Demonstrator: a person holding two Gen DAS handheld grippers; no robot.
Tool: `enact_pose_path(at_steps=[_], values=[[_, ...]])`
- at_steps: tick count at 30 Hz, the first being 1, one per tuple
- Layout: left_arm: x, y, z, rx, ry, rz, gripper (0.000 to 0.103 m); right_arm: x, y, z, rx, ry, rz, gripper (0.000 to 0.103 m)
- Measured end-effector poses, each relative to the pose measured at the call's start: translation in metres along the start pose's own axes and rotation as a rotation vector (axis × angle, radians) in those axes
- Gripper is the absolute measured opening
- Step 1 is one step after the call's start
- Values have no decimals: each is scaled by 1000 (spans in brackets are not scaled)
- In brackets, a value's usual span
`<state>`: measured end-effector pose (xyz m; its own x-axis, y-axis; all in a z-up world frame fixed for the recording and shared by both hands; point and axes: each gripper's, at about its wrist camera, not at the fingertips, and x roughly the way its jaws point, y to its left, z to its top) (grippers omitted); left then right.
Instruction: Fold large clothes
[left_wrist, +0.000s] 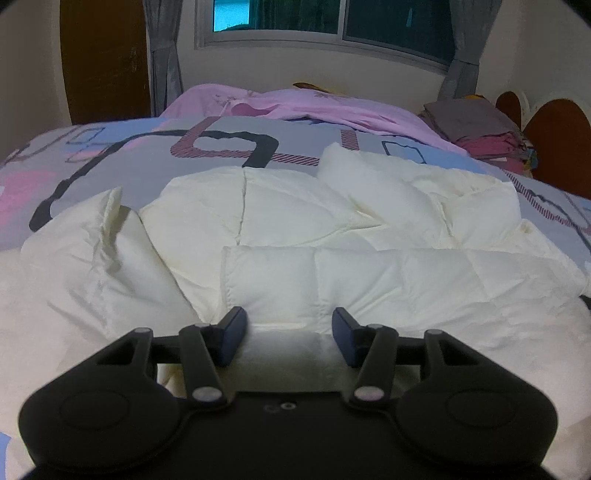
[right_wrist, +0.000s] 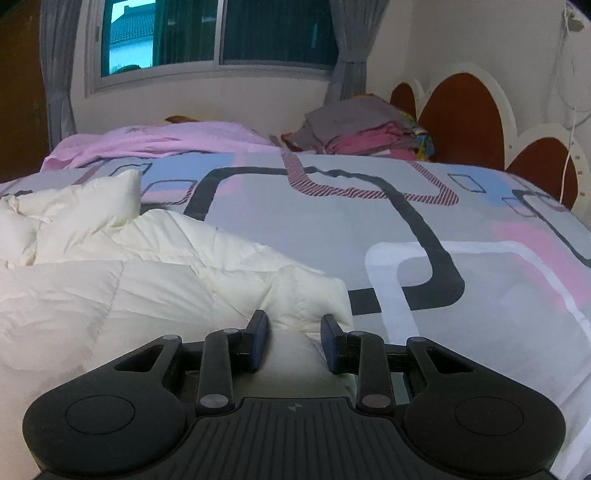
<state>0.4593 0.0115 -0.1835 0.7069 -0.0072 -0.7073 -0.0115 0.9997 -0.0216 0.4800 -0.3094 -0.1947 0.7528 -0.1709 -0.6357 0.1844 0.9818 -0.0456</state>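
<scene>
Cream quilted comforter (left_wrist: 332, 221), crumpled across the middle and lower part of the left wrist view, lying on a grey, pink and blue patterned bedspread (left_wrist: 229, 147). Left gripper (left_wrist: 290, 332) at bottom centre, a fold of comforter between its dark pads; cannot tell whether clamped or loose. Right gripper (right_wrist: 294, 339) at bottom centre of the right wrist view, clenched on a bulging corner at the comforter's right edge. Pink sheet (left_wrist: 314, 107) bunched along the far side of the bed. Stack of folded grey and maroon clothes (right_wrist: 362, 129) at upper right, beside a scalloped headboard (right_wrist: 461, 118). Window (left_wrist: 332, 22) and grey curtains (left_wrist: 162, 66) along the top.
</scene>
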Motion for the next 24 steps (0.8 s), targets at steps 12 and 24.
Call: enact_pose_path(at_steps=[12, 24], values=[[-41, 16, -1, -24, 12, -6, 63, -80, 12, 6, 23, -39, 157, 31], [-81, 70, -5, -115, 56, 69, 71, -94, 43, -2, -31, 23, 202, 31]])
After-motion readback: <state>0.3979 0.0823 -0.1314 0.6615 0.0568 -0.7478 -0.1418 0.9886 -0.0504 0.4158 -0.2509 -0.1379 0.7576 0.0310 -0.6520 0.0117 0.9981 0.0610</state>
